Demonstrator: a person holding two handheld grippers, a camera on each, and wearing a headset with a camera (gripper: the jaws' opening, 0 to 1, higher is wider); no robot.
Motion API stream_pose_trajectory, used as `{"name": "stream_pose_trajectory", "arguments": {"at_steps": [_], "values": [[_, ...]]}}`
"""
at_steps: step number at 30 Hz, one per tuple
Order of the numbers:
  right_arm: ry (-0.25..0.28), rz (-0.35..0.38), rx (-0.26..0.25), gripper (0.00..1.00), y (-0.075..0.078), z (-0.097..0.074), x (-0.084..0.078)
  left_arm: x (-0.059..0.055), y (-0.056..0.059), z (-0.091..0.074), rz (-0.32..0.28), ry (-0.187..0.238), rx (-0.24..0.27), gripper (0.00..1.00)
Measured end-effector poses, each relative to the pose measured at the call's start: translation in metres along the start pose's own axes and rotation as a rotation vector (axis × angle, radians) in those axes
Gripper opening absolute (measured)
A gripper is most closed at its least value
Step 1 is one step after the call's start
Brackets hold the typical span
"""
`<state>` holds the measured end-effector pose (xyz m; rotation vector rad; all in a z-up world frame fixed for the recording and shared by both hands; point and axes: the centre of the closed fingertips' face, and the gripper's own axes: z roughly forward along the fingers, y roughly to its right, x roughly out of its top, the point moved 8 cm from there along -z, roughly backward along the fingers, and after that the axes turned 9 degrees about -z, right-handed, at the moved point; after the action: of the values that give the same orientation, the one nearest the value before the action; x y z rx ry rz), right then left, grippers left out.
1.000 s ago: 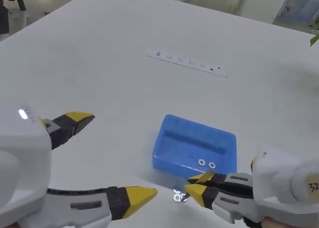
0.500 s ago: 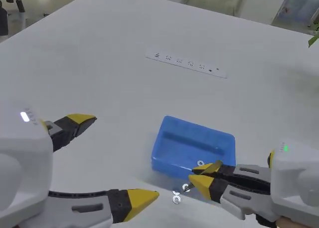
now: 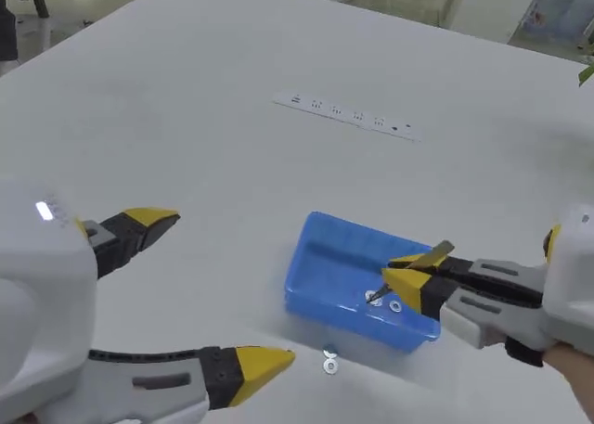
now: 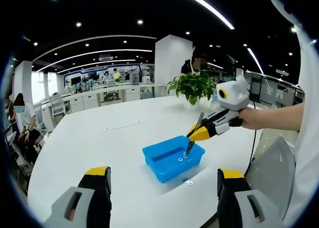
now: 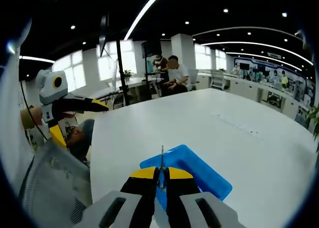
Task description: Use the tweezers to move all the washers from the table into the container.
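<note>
We see right gripper (image 3: 395, 272) clamping tweezers (image 3: 438, 251), tips in container (image 3: 320, 248) beside washers (image 3: 396, 306); tip state, cannot tell. Left gripper (image 3: 230, 288) spread, left of container.

**White tools, yellow tips**

The left tool (image 3: 212, 292) has a bulky white housing with a small lit white lamp (image 3: 44, 212). Its two jaws run grey, then black, and end in yellow wedge tips. The right tool (image 3: 401, 273) matches: white body, grey-and-black jaws, yellow tips. Behind it, a thin black cable (image 4: 254, 144) hangs beside a white garment (image 4: 305, 153).
</note>
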<state>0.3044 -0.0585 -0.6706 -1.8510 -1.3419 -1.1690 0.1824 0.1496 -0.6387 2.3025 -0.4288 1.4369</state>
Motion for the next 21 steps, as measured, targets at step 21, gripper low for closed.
{"name": "stream_pose_trajectory", "arguments": {"at_steps": [21], "values": [[-0.098,0.053,-0.002,0.03,0.021,0.041,-0.022,0.0,-0.003,-0.011,-0.008,0.014,0.027,0.89]]}}
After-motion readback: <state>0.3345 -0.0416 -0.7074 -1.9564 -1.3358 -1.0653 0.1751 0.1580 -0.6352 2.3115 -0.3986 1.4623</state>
